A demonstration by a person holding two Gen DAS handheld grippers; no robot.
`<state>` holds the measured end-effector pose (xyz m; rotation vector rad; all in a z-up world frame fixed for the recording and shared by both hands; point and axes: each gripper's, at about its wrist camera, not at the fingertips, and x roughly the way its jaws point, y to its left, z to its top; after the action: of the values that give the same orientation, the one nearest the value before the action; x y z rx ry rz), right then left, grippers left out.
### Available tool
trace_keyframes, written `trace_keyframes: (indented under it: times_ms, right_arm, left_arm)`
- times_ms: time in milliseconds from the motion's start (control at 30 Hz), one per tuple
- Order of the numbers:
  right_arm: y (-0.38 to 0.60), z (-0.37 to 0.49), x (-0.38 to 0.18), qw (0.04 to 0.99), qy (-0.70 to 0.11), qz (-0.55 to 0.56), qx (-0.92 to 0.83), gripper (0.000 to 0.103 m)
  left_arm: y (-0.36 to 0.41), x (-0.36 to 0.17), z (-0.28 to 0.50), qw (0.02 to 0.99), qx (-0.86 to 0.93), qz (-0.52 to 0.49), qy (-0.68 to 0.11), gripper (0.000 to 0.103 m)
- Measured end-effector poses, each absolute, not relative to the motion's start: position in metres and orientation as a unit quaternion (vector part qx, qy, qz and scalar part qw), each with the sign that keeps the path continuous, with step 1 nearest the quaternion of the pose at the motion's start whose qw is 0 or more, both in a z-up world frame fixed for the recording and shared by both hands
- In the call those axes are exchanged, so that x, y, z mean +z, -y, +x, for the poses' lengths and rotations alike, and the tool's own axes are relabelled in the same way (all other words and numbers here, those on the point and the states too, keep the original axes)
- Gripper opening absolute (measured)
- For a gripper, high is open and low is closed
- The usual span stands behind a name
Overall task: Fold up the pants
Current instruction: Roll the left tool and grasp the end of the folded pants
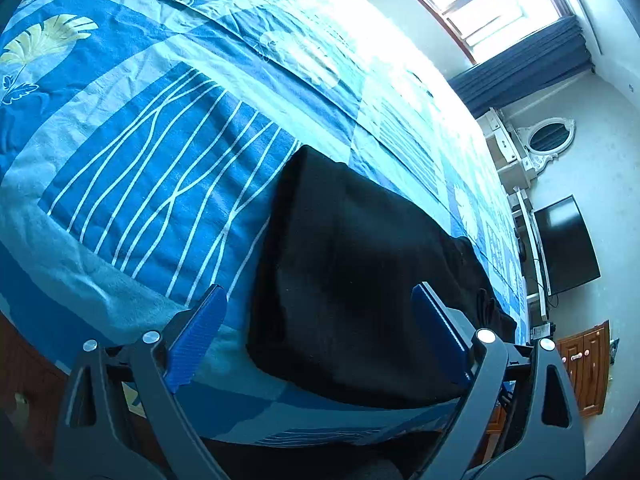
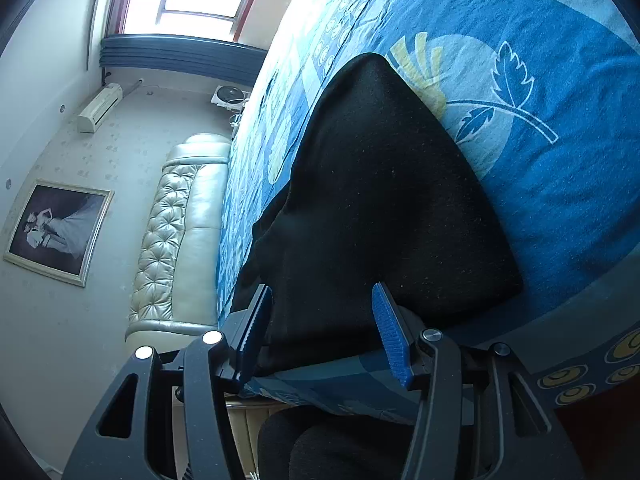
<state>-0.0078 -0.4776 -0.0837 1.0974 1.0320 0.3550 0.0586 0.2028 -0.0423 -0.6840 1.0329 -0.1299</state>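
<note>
Bedspread, blue w/ white wavy lines and yellow leaf print, fills the area ahead of and under the left gripper; same spread to the right of the right gripper.

Window far ahead-right of the left gripper, bright, dark curtain bunched below it. Oval mirror in a white ornate frame on the wall further right, black TV near it, wood cabinet nearest, lower right.

Left of the right gripper: tufted headboard, framed photo on the wall, AC unit beyond it, fan by the bed edge.
</note>
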Motion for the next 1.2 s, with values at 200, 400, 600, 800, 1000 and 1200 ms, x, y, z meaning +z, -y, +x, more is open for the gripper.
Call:
trace_keyframes:
  times_ms: [200, 400, 600, 800, 1000, 1200]
  right_arm:
    - [0.474, -0.008, -0.082, 0.718, -0.466, 0.492, 0.159, 0.054]
    - [0.474, -0.007, -0.083, 0.72, -0.464, 0.491, 0.158, 0.058]
    - [0.47, -0.004, -0.082, 0.722, -0.462, 0.491, 0.156, 0.06]
    - [0.47, -0.004, -0.085, 0.722, -0.46, 0.493, 0.156, 0.06]
    - [0.469, -0.004, -0.084, 0.725, -0.461, 0.489, 0.153, 0.06]
    - [0.467, -0.003, -0.082, 0.728, -0.464, 0.481, 0.153, 0.06]
  left_arm:
    - [-0.195, -0.062, 0.085, 0.79, -0.128, -0.328, -0.501, 0.081]
    - [-0.2, -0.084, 0.087, 0.747, -0.201, -0.423, -0.472, 0.075]
    - [-0.202, -0.092, 0.087, 0.739, -0.204, -0.413, -0.493, 0.033]
    - [-0.197, -0.091, 0.09, 0.718, -0.19, -0.427, -0.515, 0.015]
    - [-0.179, -0.035, 0.092, 0.746, -0.185, -0.394, -0.505, 0.014]
    - [-0.125, 0.044, 0.095, 0.776, -0.197, -0.333, -0.498, 0.013]
